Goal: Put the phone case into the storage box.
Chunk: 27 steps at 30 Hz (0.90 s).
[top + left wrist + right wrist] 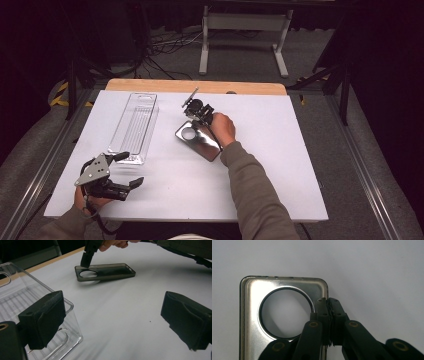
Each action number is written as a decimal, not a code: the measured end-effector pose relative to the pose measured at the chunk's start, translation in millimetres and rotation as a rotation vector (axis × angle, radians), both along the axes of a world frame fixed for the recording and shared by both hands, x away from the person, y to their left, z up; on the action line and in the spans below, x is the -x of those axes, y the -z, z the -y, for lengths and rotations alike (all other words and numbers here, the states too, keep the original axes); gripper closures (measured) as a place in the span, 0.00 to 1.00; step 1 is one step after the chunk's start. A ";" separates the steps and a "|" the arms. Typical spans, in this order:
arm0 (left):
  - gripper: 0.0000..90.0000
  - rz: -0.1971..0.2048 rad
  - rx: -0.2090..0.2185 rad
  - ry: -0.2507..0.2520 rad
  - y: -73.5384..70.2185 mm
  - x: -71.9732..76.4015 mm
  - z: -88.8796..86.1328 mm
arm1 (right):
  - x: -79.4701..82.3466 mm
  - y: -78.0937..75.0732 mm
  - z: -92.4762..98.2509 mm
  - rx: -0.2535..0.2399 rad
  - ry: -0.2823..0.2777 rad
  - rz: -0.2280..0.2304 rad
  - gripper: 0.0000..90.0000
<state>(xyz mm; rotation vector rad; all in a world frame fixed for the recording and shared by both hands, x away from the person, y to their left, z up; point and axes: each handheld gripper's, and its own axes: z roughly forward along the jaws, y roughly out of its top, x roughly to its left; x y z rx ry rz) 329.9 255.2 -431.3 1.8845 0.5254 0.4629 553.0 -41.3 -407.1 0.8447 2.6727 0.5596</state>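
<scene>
The matte white tabletop (280, 165) is smooth and rectangular. On it, just beside the left claw (126, 169), lies a long clear plastic tray (134, 126) with a ribbed floor; that claw's jaws gape wide around nothing. Ahead of it, well apart, lies a glossy smoky translucent phone case (249, 322) with rounded corners and a round cutout. The right claw (328, 302) stands on it, pads pinched on its side wall beside the cutout.

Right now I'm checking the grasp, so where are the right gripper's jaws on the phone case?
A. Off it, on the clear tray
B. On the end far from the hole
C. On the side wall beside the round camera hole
C: the right gripper pinches the phone case wall beside the round hole.
</scene>
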 end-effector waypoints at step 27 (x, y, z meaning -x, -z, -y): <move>0.08 0.002 0.120 0.005 -31.2 -20.1 40.3 | 92.7 -44.0 69.5 -0.373 0.065 0.363 0.99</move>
